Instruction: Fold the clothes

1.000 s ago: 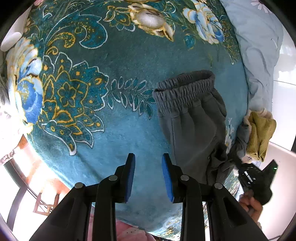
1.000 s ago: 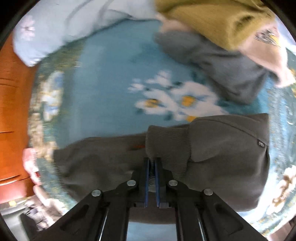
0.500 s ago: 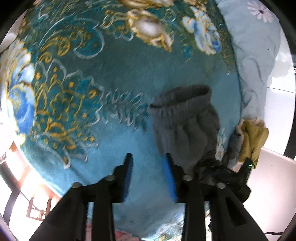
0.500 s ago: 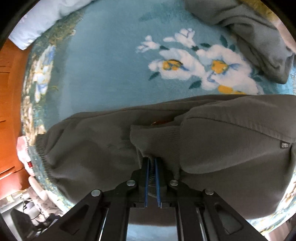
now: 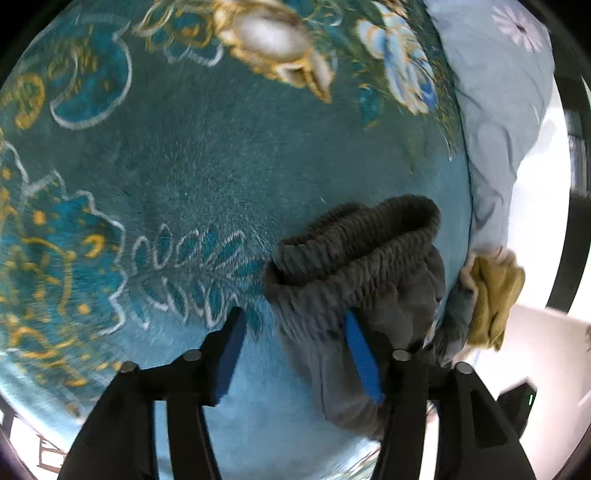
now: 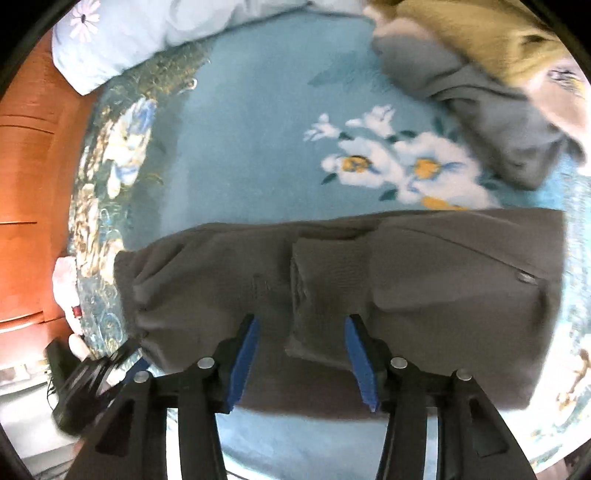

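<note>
Dark grey sweatpants [image 6: 443,295] lie folded across the teal flowered blanket [image 6: 258,147]. Their ribbed leg cuff [image 6: 321,295] lies between the fingers of my right gripper [image 6: 301,321], whose jaws are opening and whose blue pads stand clear of the cloth. In the left wrist view the elastic waistband [image 5: 354,240] gapes open. My left gripper [image 5: 293,317] is low over the waistband's left corner with its jaws opening. That corner sits between the pads, and they do not press on it.
A pile of a mustard garment [image 6: 480,33], a grey one [image 6: 491,110] and a pinkish one lies at the blanket's far right. A pale blue flowered pillow [image 5: 498,110] borders the blanket [image 5: 221,166]. Orange wooden furniture [image 6: 29,184] stands beyond the bed's edge.
The right gripper was shut on the leg cuff and has let it go, its jaws now apart. The left gripper has come down towards the waistband and spread wider.
</note>
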{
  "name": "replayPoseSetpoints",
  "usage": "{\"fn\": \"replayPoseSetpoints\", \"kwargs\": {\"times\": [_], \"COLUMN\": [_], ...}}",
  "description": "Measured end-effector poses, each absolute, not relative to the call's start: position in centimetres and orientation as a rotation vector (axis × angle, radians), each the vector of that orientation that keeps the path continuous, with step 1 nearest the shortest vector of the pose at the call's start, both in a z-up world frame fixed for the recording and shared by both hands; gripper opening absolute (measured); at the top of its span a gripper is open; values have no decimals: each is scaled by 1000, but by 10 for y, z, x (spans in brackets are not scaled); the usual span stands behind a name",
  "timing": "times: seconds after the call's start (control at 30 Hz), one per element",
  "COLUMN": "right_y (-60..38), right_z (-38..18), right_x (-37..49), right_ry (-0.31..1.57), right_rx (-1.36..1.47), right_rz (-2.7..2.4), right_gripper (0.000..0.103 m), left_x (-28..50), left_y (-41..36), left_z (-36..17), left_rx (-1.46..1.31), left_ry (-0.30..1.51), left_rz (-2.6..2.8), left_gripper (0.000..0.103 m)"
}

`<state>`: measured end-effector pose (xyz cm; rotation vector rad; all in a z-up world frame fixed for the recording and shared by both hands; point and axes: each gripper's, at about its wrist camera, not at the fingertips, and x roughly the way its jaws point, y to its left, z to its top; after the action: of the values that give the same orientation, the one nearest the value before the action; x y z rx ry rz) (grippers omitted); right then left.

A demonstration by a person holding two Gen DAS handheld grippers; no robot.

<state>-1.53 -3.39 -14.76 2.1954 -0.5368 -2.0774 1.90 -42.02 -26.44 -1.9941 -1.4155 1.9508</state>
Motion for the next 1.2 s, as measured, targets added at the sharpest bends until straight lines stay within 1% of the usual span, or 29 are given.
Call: {"fn": "replayPoseSetpoints", "kwargs": {"times": [0.1, 0.23, 0.33, 0.4, 0.43, 0.47, 0.5, 0.63, 0.7, 0.83, 1.03, 1.2], "right_y": [-9, 2, 5, 1, -2, -4, -7, -16, -13, -3, 29, 59], "right_z": [-138, -135, -128, -120, -115, -111, -109, -106, -105, -101, -90, -80], "right_x": [3, 17, 21, 20, 18, 20, 20, 17, 20, 25, 39, 62], "right_ry": [-494, -493, -479, -469, -450, -428, -410, -389, -407, -432, -550, -636], "right_rx": [2230, 2295, 2311, 2295, 2279, 2266, 2255, 2224, 2216, 2200, 2159, 2098], "right_rz": [-2092, -2087, -2094, -2095, -2099, -2104, -2106, -2107, -2104, -2108, -2139, -2166], "right_gripper": [53, 53, 53, 53, 53, 53, 53, 53, 53, 53, 53, 53], "left_x": [24, 26, 24, 23, 22, 22, 24, 28, 26, 26, 31, 31], "left_y": [-421, -416, -405, -402, -402, -402, -403, -401, -396, -382, -343, -302], "left_z": [-277, -286, -288, -287, -286, -286, -286, -279, -269, -241, -177, -111], "left_rx": [-1917, -1788, -1736, -1739, -1743, -1748, -1759, -1754, -1759, -1748, -1725, -1677], "left_ry": [-1532, -1666, -1689, -1653, -1636, -1621, -1610, -1595, -1547, -1392, -1069, -775], "left_rz": [1917, 1856, 1839, 1867, 1876, 1884, 1891, 1920, 1960, 2051, 2212, 2341], "left_gripper": [64, 62, 62, 61, 60, 53, 49, 43, 39, 36, 35, 35]}}
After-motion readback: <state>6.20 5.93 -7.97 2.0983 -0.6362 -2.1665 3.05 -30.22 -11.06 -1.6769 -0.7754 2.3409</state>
